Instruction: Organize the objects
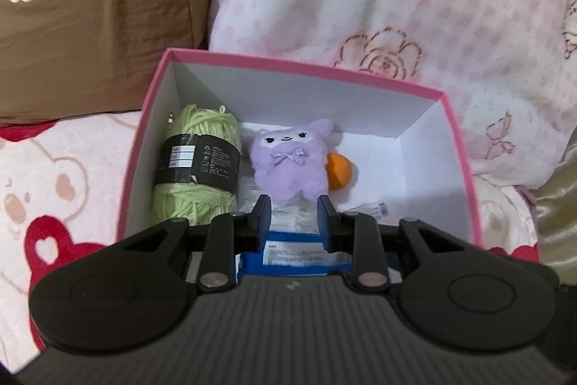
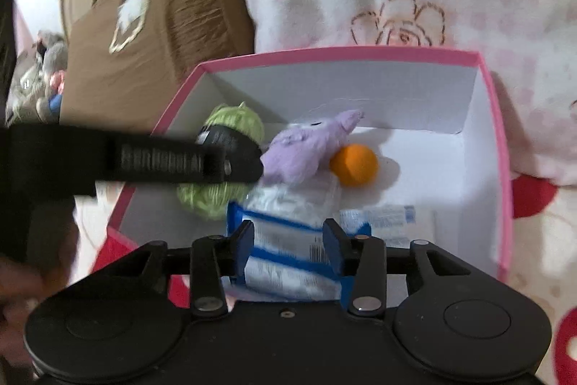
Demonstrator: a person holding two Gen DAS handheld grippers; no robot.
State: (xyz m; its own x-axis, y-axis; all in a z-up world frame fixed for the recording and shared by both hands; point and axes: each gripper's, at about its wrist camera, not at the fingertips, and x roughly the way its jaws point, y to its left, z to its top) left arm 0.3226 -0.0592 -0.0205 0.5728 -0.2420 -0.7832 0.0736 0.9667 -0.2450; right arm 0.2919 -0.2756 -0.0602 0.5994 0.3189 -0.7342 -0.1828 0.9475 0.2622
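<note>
Both tongs angle down over the pink cardboard box (image 1: pixel 465 147): left tongs (image 1: pixel 294 217) closed and empty, right tongs (image 2: pixel 288 240) clamped on a blue-and-white plastic packet (image 2: pixel 288 258).

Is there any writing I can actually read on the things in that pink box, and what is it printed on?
No text reads clearly enough to quote.
Yarn, black band: white laundry symbols and small print, too small to read.
Blue and white packet: a barcode and lines of print, blurred.
White label on the packet: several lines, too small to read.
Left gripper's side, seen from the right wrist camera: raised lettering, smeared by motion.
</note>
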